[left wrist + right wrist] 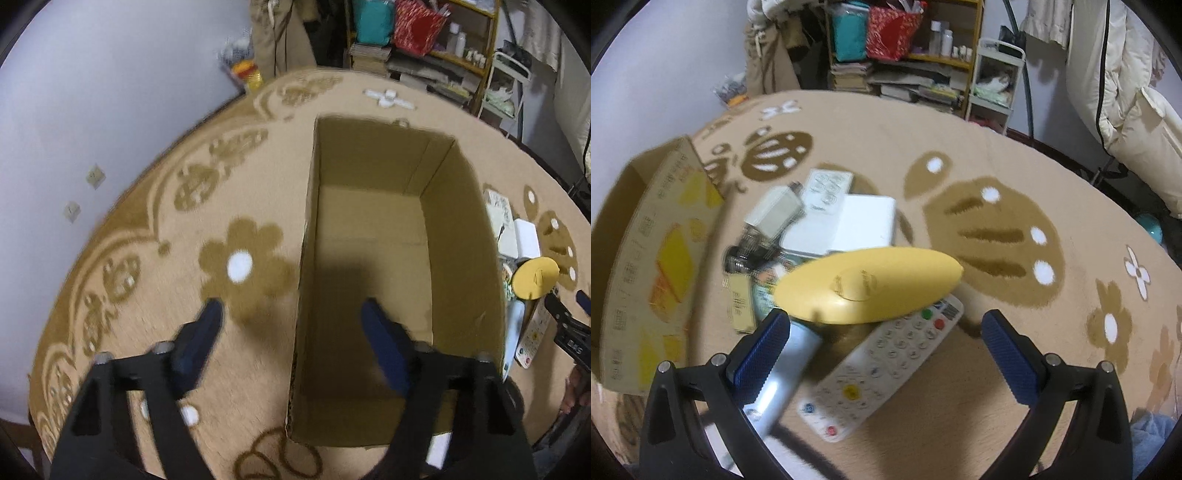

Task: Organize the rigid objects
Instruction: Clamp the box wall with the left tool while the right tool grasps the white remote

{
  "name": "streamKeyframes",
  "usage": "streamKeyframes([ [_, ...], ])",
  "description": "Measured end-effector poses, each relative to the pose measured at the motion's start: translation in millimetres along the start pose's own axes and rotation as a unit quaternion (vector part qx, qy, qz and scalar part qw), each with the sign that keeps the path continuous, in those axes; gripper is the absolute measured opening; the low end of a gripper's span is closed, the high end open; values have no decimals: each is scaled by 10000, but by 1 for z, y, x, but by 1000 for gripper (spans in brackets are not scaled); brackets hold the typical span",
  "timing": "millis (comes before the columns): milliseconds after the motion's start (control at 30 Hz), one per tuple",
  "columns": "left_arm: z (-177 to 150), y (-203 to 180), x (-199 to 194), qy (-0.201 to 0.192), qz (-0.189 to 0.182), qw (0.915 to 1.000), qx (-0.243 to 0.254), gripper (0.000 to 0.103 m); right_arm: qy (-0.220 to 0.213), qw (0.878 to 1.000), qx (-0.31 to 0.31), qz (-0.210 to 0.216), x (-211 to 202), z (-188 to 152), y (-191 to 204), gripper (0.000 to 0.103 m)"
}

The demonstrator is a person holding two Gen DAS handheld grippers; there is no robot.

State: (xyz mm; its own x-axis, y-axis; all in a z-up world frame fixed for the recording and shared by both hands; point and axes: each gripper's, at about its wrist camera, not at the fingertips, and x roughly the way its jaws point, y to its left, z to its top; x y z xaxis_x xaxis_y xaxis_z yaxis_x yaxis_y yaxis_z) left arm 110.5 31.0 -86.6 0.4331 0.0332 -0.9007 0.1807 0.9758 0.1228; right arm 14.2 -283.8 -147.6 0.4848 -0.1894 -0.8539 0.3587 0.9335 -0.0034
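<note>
An open, empty cardboard box (369, 229) stands on a beige flower-patterned cloth (240, 184). My left gripper (293, 317) is open and straddles the box's left wall: one finger is outside and one inside, and neither pad touches it. To the right of the box lies a pile: a yellow oval object (868, 284), a white remote (882, 362), a silver-blue tube (783, 376), a white box (857, 225) and a white adapter (775, 214). My right gripper (885, 314) hangs open just above the remote and the yellow object, gripping nothing. The box's printed outer wall (646, 258) shows at the left.
Small bottles and a card packet (740, 306) lie between the pile and the box. Behind the round surface stand shelves with books and bags (897, 55) and a white rack (993, 74). A pale wall (92, 92) is on the left. Padded fabric (1126, 110) hangs at the right.
</note>
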Motion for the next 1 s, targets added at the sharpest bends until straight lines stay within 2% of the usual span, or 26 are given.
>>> streamKeyframes([
  [100, -5, 9, 15, 419, -124, 9989, -197, 47, 212, 9996, -62, -161, 15, -3, -1, 100],
  [133, -7, 9, 17, 488, -164, 9985, -210, 38, 314, 9993, -50, -199, 20, -4, -2, 100],
  [267, -15, 6, 25, 702, -64, 9974, -144, 24, 696, 9974, 153, -119, 35, -12, -6, 95],
  [433, -16, 6, 26, 717, 24, 9973, -179, 24, 963, 9949, 298, -49, 47, -20, -6, 91],
  [533, -15, 5, 27, 764, 55, 9970, -129, 23, 951, 9950, 303, -67, 50, -24, -5, 89],
  [600, -15, 2, 27, 779, 100, 9969, -34, 22, 1003, 9947, 193, -101, 49, -23, 0, 78],
  [667, -16, -1, 25, 741, 126, 9972, 38, 20, 1023, 9946, 104, -159, 48, -24, 5, 73],
  [833, -16, -3, 25, 683, 275, 9972, 116, 22, 1082, 9931, 437, -143, 48, -28, 3, 73],
  [933, -15, 1, 25, 701, 186, 9974, 5, 21, 1090, 9932, 310, -258, 47, -31, 9, 73],
  [967, -15, 2, 26, 713, 147, 9973, -42, 20, 1079, 9934, 265, -280, 47, -31, 11, 72],
  [1000, -15, 2, 26, 717, 137, 9973, -62, 20, 1085, 9934, 262, -259, 47, -33, 11, 66],
])
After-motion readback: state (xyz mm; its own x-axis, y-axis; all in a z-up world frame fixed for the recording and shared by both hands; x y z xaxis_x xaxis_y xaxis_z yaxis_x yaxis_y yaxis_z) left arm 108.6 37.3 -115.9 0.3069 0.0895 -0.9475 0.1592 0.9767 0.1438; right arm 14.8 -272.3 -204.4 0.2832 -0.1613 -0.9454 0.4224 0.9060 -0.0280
